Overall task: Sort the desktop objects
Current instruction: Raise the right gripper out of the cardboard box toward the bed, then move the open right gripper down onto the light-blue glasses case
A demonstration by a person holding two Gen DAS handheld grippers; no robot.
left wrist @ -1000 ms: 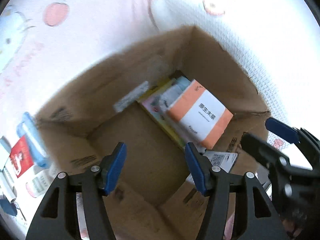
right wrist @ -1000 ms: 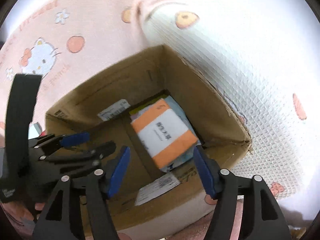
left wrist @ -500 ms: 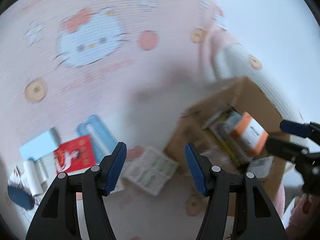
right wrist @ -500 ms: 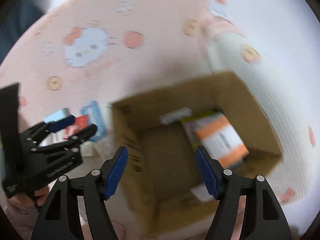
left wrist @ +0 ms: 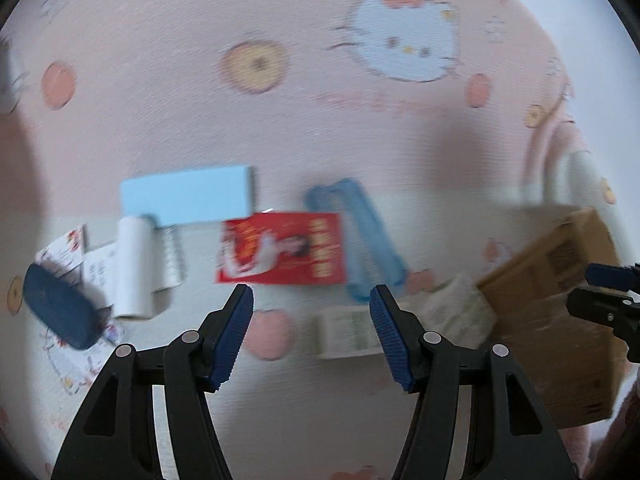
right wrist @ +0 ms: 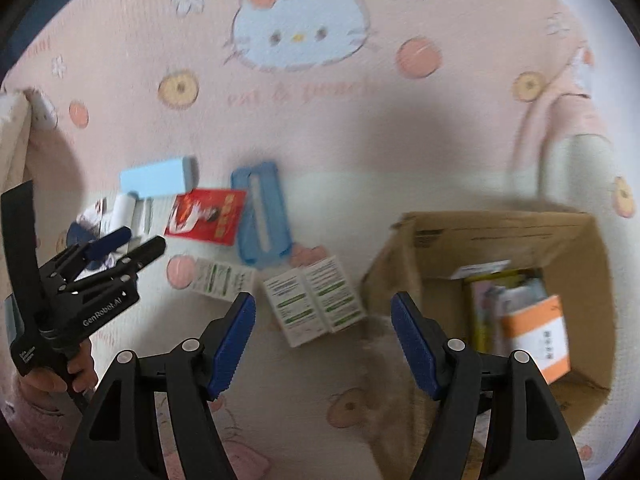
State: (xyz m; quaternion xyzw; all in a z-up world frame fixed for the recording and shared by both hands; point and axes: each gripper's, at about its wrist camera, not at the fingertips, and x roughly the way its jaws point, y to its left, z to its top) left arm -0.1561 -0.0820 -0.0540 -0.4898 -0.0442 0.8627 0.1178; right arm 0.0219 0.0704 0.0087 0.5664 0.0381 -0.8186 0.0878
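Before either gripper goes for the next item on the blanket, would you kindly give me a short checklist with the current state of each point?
1. Left gripper open and holding nothing: ok.
2. Right gripper open and holding nothing: ok.
3. Cardboard box open on top with bare floor left inside: ok; the orange-and-white box and other items fill only its right side.
4. Paired white-and-green boxes nearest the right gripper, nothing on top of them: ok.
5. Red packet free to lift: cannot tell; in the blurred left wrist view it seems to overlap the blue case.
6. The two grippers apart from each other: ok.
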